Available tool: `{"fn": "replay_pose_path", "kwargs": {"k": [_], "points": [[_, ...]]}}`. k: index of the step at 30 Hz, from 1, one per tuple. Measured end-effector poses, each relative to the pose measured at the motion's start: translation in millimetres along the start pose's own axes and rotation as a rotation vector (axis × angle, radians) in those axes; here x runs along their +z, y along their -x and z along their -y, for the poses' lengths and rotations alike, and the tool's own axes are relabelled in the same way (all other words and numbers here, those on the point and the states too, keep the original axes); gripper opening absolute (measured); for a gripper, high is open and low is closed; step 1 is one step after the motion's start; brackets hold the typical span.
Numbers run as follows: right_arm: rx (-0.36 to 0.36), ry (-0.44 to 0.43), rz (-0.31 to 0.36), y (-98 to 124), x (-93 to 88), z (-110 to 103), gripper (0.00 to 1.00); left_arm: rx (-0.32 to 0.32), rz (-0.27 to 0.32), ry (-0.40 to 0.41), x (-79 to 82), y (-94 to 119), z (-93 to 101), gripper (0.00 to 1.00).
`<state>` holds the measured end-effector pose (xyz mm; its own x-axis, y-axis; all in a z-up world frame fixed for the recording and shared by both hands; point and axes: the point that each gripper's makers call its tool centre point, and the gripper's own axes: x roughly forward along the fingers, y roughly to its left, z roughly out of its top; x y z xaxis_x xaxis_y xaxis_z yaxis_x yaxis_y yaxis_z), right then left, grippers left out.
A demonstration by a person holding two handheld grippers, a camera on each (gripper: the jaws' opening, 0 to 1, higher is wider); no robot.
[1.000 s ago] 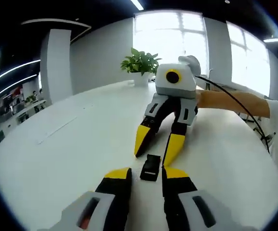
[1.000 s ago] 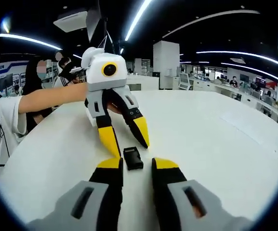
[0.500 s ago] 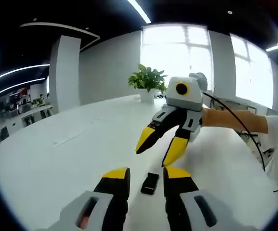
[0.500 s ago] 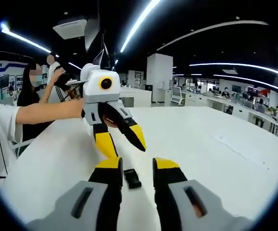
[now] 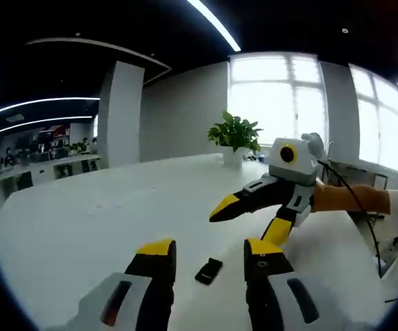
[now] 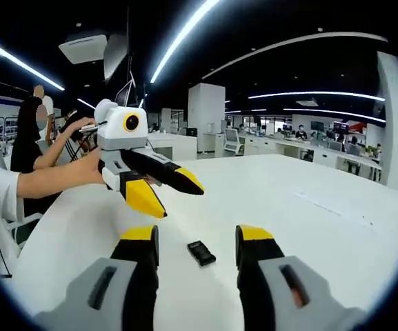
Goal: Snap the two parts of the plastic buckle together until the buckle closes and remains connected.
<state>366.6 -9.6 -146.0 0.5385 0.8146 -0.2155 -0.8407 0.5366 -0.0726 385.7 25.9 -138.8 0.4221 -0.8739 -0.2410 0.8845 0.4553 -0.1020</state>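
In the left gripper view the left claw (image 5: pixel 209 254) gapes empty over the buckle (image 5: pixel 209 271) on the desk (image 5: pixel 81 227), the right claw (image 5: pixel 250 219) at two o'clock, while the right gripper view shows both claws open above it, so the buckle looks joined and the next move is likely only a hold check.

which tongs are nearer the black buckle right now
Hard to separate; the two look about equally far. The buckle lies on the table between the open left tongs, and also between the open right tongs; neither touches it.
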Motion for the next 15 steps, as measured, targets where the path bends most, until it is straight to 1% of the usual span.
{"fn": "replay_pose_path", "kwargs": {"k": [1,2,5,8,11,12,14,15], "points": [[-0.007,-0.003,0.008,2,2.4,-1,0.47,0.004,0.01,0.006,1.9,1,1.6,0.39],[-0.024,-0.013,0.029,7,8.3,-5,0.48,0.021,0.034,0.028,6.2,4,3.1,0.39],[-0.046,-0.034,0.051,17,16.5,-14,0.5,0.02,0.072,0.044,12.2,10,11.9,0.39],[-0.055,-0.045,0.057,24,20.8,-22,0.52,0.032,0.077,0.041,13.7,14,16.5,0.39],[-0.071,-0.018,0.069,34,27.0,-28,0.53,0.066,0.067,0.014,14.1,23,22.9,0.41],[-0.071,-0.01,0.069,36,30.6,-26,0.55,0.071,0.066,0.008,14.6,25,25.1,0.43],[-0.074,-0.007,0.072,39,31.9,-28,0.59,0.078,0.064,0.003,15.1,30,29.9,0.45],[-0.084,-0.007,0.079,45,34.3,-30,0.61,0.082,0.061,-0.005,15.0,32,31.9,0.47]]}}
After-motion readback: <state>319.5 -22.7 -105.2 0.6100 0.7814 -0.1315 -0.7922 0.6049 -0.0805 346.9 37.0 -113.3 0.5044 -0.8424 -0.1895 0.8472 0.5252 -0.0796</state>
